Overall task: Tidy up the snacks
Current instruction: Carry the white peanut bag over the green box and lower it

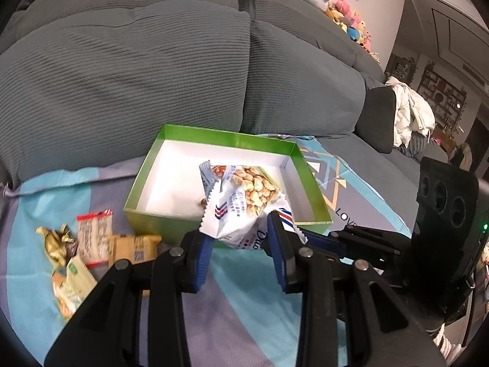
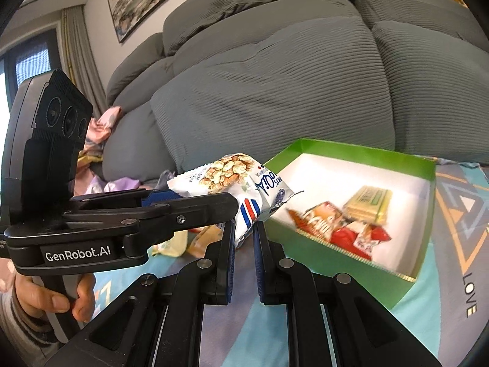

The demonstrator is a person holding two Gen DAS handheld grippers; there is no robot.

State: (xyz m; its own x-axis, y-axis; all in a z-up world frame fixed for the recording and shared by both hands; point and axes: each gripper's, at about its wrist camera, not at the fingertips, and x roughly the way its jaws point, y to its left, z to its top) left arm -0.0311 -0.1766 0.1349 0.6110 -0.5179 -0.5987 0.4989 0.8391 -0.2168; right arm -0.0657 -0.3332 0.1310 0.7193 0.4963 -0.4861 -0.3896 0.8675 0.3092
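A white bag of beans [image 1: 244, 202] [image 2: 238, 183] hangs above the near edge of the green box [image 1: 146, 189] [image 2: 351, 263]. My right gripper [image 2: 244, 229] is shut on the bag's lower corner. My left gripper [image 1: 240, 229] has its jaws spread around the bag's bottom; its blue pads [image 1: 203, 253] stand apart, open. In the right wrist view the left gripper's fingers [image 2: 183, 206] reach in from the left beside the bag. The box holds a gold packet [image 2: 368, 203] and red-orange packets [image 2: 339, 229].
Several loose snack packets [image 1: 91, 241] lie on the patterned cloth [image 1: 244, 299] left of the box. Grey sofa cushions [image 1: 152, 61] rise right behind the box. Plush toys [image 1: 345, 15] sit on the sofa back, white laundry [image 1: 409, 110] at the right.
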